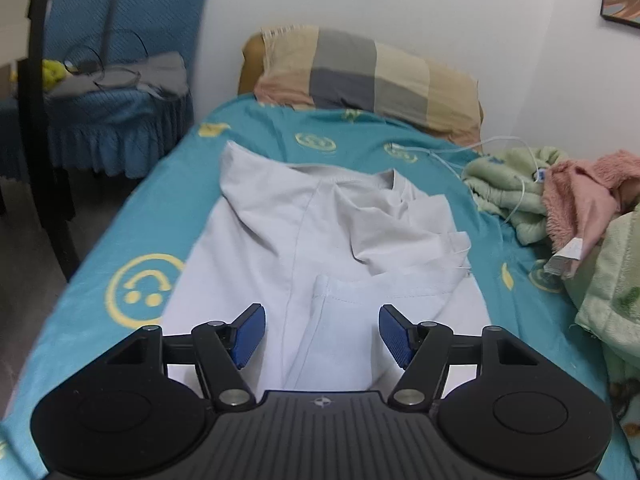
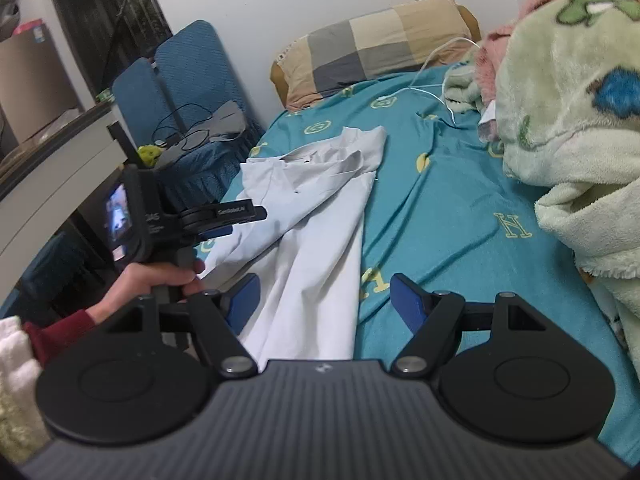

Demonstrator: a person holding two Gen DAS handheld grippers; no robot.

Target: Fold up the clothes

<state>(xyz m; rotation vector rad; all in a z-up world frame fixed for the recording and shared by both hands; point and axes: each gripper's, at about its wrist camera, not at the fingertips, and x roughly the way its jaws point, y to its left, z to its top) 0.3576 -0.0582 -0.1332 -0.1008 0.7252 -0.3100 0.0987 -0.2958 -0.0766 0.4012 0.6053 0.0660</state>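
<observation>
A pale grey shirt (image 1: 304,240) lies along the teal bedsheet (image 1: 136,208), its sleeves folded in over the body and its collar toward the pillow. My left gripper (image 1: 322,334) hovers open over the shirt's near end, blue pads wide apart with nothing between them. In the right wrist view the same shirt (image 2: 316,232) stretches away from my right gripper (image 2: 324,304), which is open over the shirt's near right edge and the bedsheet (image 2: 448,208). The left gripper (image 2: 244,216), held by a hand (image 2: 160,276), is above the shirt's left side.
A checked pillow (image 1: 360,76) lies at the head of the bed. Green and pink fleece blankets (image 2: 568,112) pile along the right side, with a white cable (image 2: 436,76) on the sheet. A blue-covered chair (image 1: 108,92) with clutter stands left of the bed, beside a dark table (image 2: 52,160).
</observation>
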